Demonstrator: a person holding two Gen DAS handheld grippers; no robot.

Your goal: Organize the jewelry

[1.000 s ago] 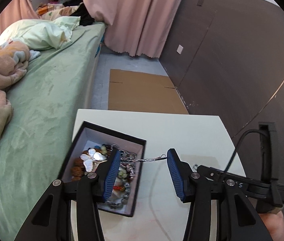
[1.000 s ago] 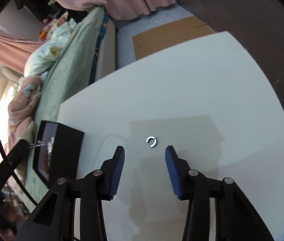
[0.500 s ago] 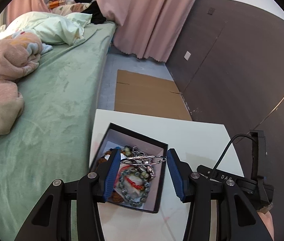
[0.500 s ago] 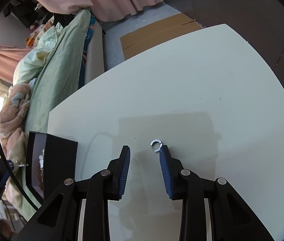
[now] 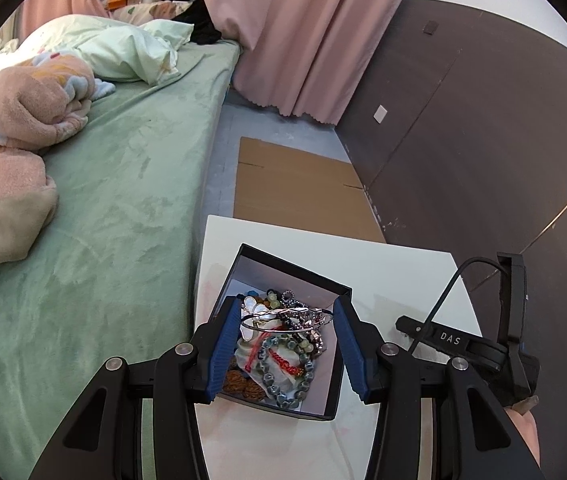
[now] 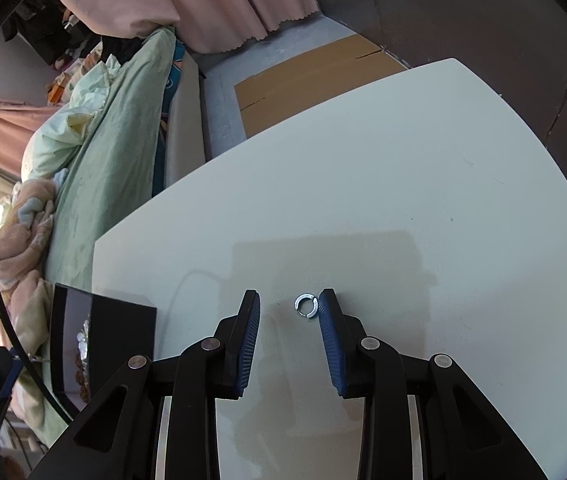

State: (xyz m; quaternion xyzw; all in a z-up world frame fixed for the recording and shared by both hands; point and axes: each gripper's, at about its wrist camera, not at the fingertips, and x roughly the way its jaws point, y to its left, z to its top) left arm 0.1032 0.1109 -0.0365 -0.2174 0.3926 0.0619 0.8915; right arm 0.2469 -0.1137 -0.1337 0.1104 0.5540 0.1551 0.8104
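A black jewelry box [image 5: 337, 376] with a white lining sits on the white table [image 5: 395, 272], full of bead bracelets, chains and a white butterfly piece [image 5: 257, 318]. My left gripper [image 5: 287, 316] hovers over the box with its jaws wide; a silver bangle [image 5: 283, 320] spans between the blue pads. A small silver ring [image 6: 306, 305] lies on the table [image 6: 403, 200]. My right gripper [image 6: 289, 308] is open low over the table, the ring just inside its right pad [image 6: 329, 320]. The box [image 6: 103, 344] shows at the left.
A green bed [image 5: 103, 220] with pink blankets runs along the table's left edge. Flat cardboard [image 5: 299, 188] lies on the floor beyond the table. A dark wall panel [image 5: 463, 140] stands at the right. The right gripper's body [image 5: 463, 344] shows beside the box.
My left gripper has moved left and now hangs over the box with the bangle. My right gripper has moved forward to the ring and its jaws narrowed, then widened a little.
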